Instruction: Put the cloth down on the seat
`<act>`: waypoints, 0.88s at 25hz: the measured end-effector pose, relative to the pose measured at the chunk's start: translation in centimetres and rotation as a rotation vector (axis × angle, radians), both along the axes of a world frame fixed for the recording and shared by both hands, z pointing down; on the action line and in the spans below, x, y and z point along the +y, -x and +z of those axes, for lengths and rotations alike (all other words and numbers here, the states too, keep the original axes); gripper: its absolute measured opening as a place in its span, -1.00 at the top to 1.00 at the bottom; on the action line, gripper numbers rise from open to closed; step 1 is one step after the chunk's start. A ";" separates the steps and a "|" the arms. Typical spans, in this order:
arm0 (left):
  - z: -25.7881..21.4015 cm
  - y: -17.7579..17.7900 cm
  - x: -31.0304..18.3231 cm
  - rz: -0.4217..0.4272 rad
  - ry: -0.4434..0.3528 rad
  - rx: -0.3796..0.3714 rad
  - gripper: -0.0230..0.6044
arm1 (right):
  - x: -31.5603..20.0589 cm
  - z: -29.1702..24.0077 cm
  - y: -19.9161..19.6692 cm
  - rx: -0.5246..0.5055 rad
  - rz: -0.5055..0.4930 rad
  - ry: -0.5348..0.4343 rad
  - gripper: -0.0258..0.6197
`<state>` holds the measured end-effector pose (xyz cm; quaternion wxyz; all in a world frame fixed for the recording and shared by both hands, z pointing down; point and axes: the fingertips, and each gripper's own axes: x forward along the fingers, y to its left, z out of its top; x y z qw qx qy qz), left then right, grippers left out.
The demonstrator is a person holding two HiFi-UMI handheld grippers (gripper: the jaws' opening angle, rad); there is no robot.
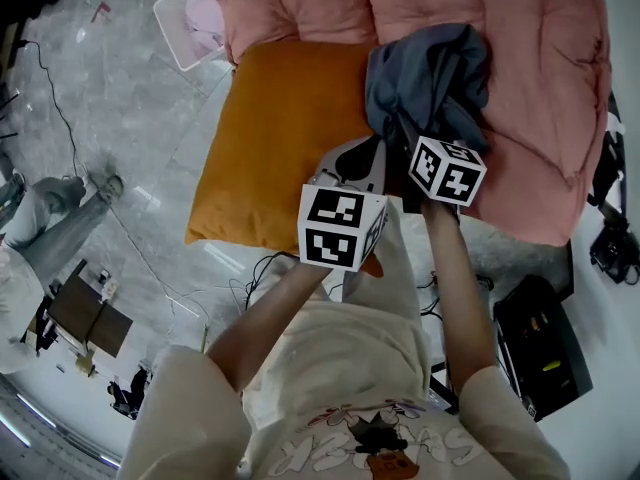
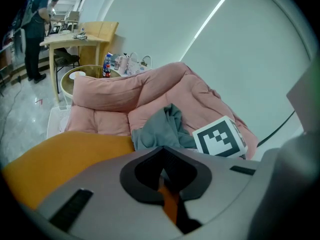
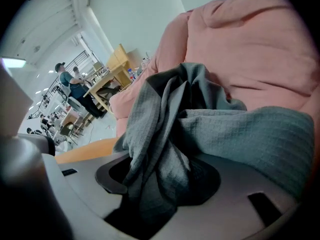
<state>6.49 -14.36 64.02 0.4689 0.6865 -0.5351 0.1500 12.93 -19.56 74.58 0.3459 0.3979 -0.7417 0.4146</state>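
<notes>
The left gripper (image 1: 347, 160) (image 2: 162, 178): fingers drawn almost together with only a thin slit between them, holding nothing. Directly below and ahead of these fingers lies the orange cushion (image 1: 280, 138) (image 2: 60, 159).

The right gripper (image 1: 425, 136) (image 3: 155, 196): fingers parted wide. The cloth (image 3: 200, 134) is bunched in the gap between them, and its folds lie slack over the gripper's front. The 2 grippers are side by side, close but apart.

The cloth (image 1: 430, 73) is grey with a fine waffle weave. From the right fingers it runs forward and heaps up against the seat (image 3: 250, 49), a pink quilted pad. In the head view the heap sits on the seat (image 1: 540, 78) just ahead of the right fingers, at the cushion's far right corner. From the left fingers it is ahead and slightly to the right (image 2: 160, 129).

Past the seat, ahead and to the left of the left fingers, are several bottles (image 2: 106, 66). Farther off is a wooden worktop (image 2: 75, 40) with a person (image 2: 35, 24) standing at it.

In the head view, well to the left of both sets of fingers, a white basket (image 1: 185, 23) stands on the grey floor (image 1: 110, 108) beside the seat.
</notes>
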 end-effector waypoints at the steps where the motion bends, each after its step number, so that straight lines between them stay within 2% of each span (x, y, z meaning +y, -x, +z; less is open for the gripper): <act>1: 0.0 0.1 -0.1 0.000 -0.003 0.002 0.91 | -0.1 0.2 0.1 -0.005 0.008 0.007 0.18; 10: -0.5 0.4 0.2 0.019 -0.027 -0.020 0.91 | 0.2 -0.7 -0.4 -0.076 0.109 0.052 0.02; 22: -0.9 2.1 0.8 0.039 -0.019 -0.074 0.91 | 1.3 -2.9 -1.0 -0.076 0.146 0.028 -0.01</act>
